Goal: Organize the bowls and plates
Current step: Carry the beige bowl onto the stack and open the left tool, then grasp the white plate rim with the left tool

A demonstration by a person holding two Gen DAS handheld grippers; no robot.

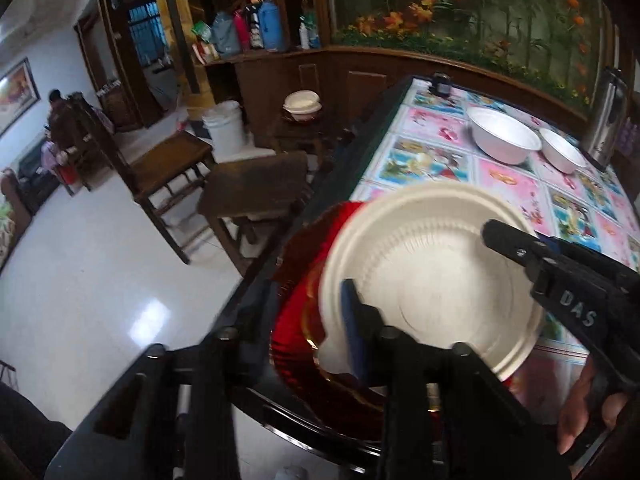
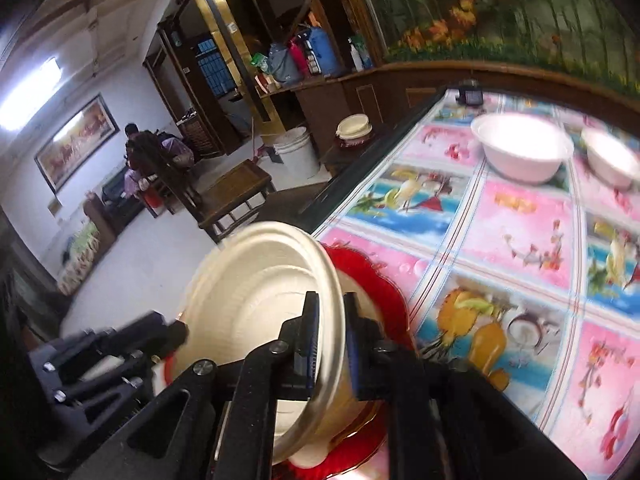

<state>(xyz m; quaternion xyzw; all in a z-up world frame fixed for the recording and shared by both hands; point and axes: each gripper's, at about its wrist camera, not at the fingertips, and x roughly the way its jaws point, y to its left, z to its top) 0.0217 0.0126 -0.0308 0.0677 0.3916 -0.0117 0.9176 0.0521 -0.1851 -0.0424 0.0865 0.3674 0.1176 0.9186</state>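
A white ribbed paper bowl (image 1: 432, 276) is held tilted over a red plate (image 1: 304, 344) at the table's near corner. My right gripper (image 2: 330, 344) is shut on the bowl's rim (image 2: 256, 300); one finger is inside, one outside. It shows in the left wrist view as a black finger (image 1: 516, 248) on the far rim. My left gripper (image 1: 352, 320) has a blue-padded finger (image 1: 350, 328) against the near rim; its other finger is hidden. Two white bowls (image 1: 502, 140) (image 1: 562, 154) stand further back on the table; they also show in the right wrist view (image 2: 520, 148) (image 2: 612, 158).
The table has a colourful fruit-print cloth (image 2: 512, 240) and a dark edge (image 1: 360, 148). A steel flask (image 1: 604, 120) and a small dark jar (image 1: 440, 84) stand at the back. Wooden chairs (image 1: 160, 168), a stool with stacked bowls (image 1: 302, 106) and a white bucket (image 1: 224, 128) stand to the left.
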